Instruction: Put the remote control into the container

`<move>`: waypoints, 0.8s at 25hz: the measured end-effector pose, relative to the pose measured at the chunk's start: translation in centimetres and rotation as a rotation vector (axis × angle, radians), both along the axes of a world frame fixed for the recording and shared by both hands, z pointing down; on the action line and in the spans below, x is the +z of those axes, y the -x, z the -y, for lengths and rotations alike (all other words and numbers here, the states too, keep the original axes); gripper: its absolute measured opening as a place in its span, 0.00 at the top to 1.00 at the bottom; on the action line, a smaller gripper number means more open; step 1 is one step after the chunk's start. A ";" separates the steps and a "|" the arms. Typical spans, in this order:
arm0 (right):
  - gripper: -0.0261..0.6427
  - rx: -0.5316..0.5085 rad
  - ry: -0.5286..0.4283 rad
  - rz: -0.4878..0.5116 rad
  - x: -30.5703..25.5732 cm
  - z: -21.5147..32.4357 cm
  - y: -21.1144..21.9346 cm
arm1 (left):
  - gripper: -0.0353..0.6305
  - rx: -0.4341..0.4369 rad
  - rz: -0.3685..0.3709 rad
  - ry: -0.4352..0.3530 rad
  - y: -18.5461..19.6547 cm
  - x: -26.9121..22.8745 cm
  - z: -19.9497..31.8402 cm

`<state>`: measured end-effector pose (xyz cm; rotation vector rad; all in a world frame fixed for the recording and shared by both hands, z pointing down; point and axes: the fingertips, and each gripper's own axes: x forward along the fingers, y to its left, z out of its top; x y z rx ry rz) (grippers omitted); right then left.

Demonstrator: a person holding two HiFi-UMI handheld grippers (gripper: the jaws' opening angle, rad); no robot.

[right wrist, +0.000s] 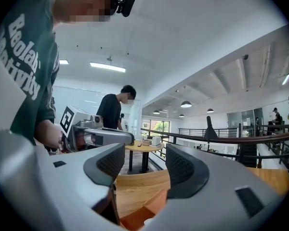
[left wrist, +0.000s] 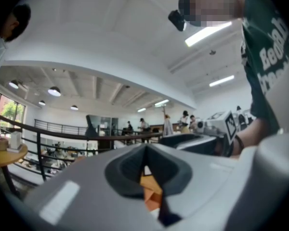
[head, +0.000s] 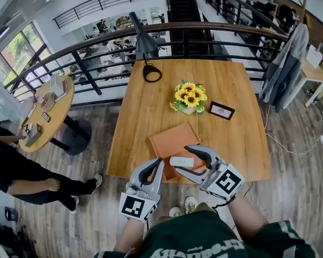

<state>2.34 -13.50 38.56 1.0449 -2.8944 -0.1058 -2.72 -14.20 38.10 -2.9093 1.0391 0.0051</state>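
Remote control (head: 181, 161): over orange container's (head: 167, 138) near right part, table's (head: 151, 101) near edge | likely light, stiff, slick; pinch its long sides mid-length | your right gripper (right wrist: 143, 170) wide, straddling it | left gripper (head: 159, 163) closed, empty

From our head we look steeply down on the wooden surface (head: 151, 106), close enough that both grippers sit along the bottom edge: the left gripper (head: 159, 162) at 7 o'clock, the right gripper (head: 182, 159) at 5 o'clock. The left gripper view sits low at the surface's near edge, facing right and upward; it catches the right gripper at 3 o'clock and much ceiling. The right gripper view faces the opposite way, with the left gripper at 9 o'clock. All three views share the orange tray (head: 169, 140), the railing (head: 97, 42) and the round side table (head: 62, 104).
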 end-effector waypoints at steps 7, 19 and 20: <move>0.60 0.018 -0.034 0.032 -0.4 -0.3 -0.1 | 0.95 0.033 0.006 0.011 -0.7 0.6 -0.7; 0.87 0.035 -0.035 0.053 -0.8 -0.3 -0.3 | 0.95 0.040 0.010 0.010 -1.2 0.7 -0.7; 0.88 0.034 -0.036 0.051 -0.8 -0.3 -0.3 | 0.95 0.036 0.013 0.007 -1.2 0.7 -0.6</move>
